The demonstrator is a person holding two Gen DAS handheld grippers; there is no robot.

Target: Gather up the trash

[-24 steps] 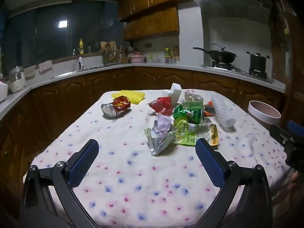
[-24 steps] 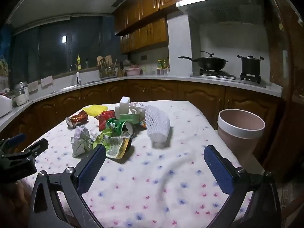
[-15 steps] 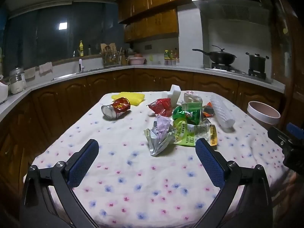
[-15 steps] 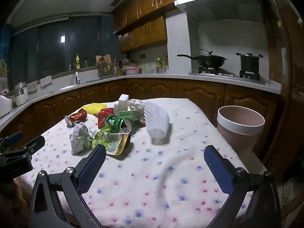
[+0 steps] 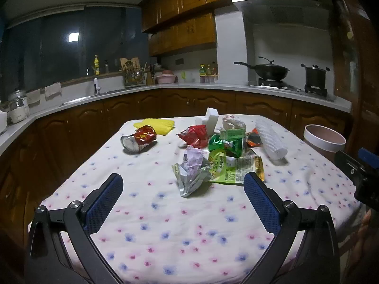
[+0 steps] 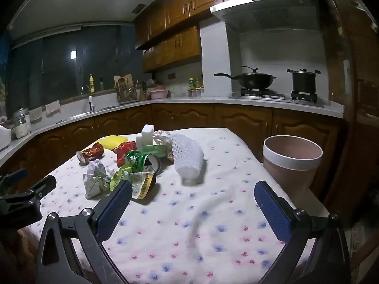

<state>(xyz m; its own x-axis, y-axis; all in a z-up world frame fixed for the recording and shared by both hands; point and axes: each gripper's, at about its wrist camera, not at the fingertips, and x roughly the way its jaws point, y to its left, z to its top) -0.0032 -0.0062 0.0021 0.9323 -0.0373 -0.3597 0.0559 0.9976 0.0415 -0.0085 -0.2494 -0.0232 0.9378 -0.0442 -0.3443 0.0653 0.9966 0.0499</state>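
Ahead of your left tongs the table, under a white flowered cloth, carries a crumpled silver wrapper touching a green-and-yellow packet. Beyond them lie a green can, a red bag, a white block and a white foam net sleeve. Farther left rest a dented red can and what looks like a yellow cloth.

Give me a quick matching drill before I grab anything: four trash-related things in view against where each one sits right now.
1. crushed red can
2. white foam net sleeve
3. pink bin
4. crumpled silver wrapper

A. beside the table, off its right edge
B. nearest the left gripper
C. lying alone on the table's left side
D. right end of the trash pile

Pairs: 1-C, 2-D, 3-A, 4-B
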